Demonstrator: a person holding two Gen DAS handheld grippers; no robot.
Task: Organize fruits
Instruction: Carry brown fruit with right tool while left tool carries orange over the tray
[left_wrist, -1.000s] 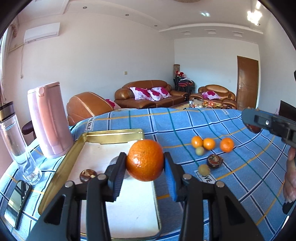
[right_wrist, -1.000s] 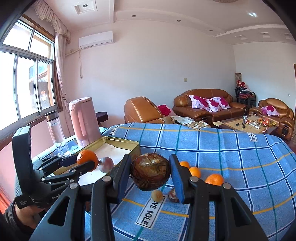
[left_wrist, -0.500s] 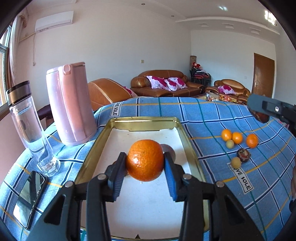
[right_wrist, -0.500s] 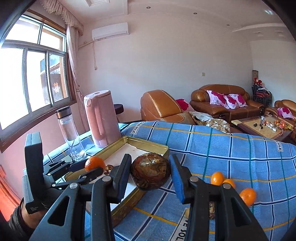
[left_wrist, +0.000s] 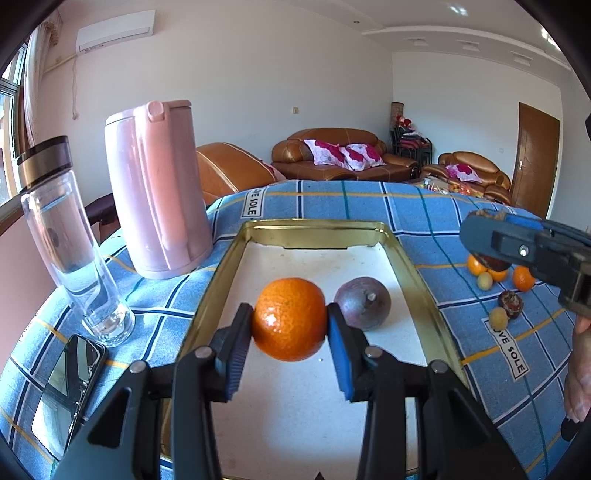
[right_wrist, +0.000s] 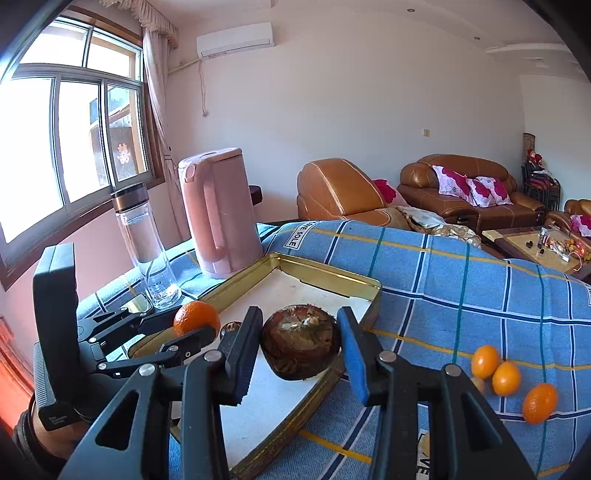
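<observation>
You have one purple fruit (left_wrist: 362, 302) in the tray (left_wrist: 417, 273); left gripper (left_wrist: 290, 325) clamps an orange (left_wrist: 290, 319) above it, right gripper (right_wrist: 300, 345) clamps a brown fruit (right_wrist: 300, 345) at its right edge, several fruits (right_wrist: 506, 378) remain on the tablecloth (right_wrist: 461, 295).

Pale walls with air conditioner (right_wrist: 235, 38) above curtained window (right_wrist: 70, 144), brown leather sofa (left_wrist: 341, 153) with floral cushions, matching armchairs, wooden door (left_wrist: 535, 158), recessed ceiling lights, bright daylight.
</observation>
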